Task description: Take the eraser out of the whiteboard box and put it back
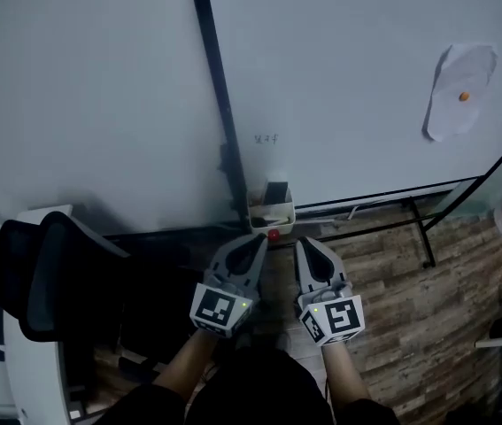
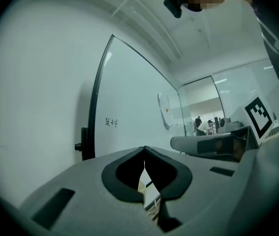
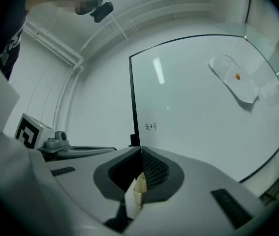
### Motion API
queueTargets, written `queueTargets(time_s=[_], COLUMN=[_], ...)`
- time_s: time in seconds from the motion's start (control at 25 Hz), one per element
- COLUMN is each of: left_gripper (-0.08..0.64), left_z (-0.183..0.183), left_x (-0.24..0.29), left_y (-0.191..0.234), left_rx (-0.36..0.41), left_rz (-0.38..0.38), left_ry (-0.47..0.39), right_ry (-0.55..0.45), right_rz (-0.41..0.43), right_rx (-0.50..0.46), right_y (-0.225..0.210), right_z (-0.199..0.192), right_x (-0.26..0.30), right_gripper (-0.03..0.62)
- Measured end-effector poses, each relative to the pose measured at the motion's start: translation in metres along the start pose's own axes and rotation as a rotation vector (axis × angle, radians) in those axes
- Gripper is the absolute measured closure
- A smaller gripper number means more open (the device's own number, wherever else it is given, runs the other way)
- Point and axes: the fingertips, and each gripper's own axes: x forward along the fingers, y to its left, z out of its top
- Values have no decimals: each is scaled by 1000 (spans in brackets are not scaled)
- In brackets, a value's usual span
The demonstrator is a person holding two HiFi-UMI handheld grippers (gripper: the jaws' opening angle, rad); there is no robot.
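I hold both tongs level, side by side, noses toward the whiteboard (image 1: 366, 78). My left tongs (image 1: 258, 239) are clenched: the pads meet at the tip with only a thin slit behind them, and nothing sits between. My right tongs (image 1: 305, 244) are clenched just the same, empty as well. The whiteboard box (image 1: 271, 213) hangs at the board's bottom edge, right beside the dark upright frame post (image 1: 220, 104). Both noses are near it but apart from its front wall. In the box stands a dark block that I take to be the eraser (image 1: 276, 191) — the head view shows it too small for me to be sure — upright against the board. A small red thing (image 1: 274, 234) shows just under the box, between my two noses. Higher on the board, a scrawl of writing (image 1: 266, 138) sits above the box. Toward the right edge a sheet of paper (image 1: 459, 91) is held by an orange magnet (image 1: 464, 96). A black chair (image 1: 47, 277) stands at my left.
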Motion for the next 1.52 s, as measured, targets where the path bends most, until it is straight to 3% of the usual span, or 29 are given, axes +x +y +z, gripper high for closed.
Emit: queueTargets(time_s=[0.36,0.56,0.84,0.96,1.36,1.52], left_gripper=[555,555,555,555,555,555], left_z=[-21,-26,-46,-57,-81,-91], left_x=[15,25,44,53,58,53], left_y=[22,34,63,75,93,102], left_rx=[-12,-53,-47,-63,-148,-143], left_rz=[28,43,64,63,80,83], left_ry=[45,34,39,34,29,31], right_ry=[26,82,159,221,351,393], right_rz=[5,1,-19,-41,-162,-174], right_rx=[15,33,32,74,122,134], right_y=[-7,-17,-38,-51,-66,-64], right_z=[-13,-32,-59,-76,-104,-113], right_x=[31,52,99,122,154,162], right_gripper=[589,588,581,495,351,342])
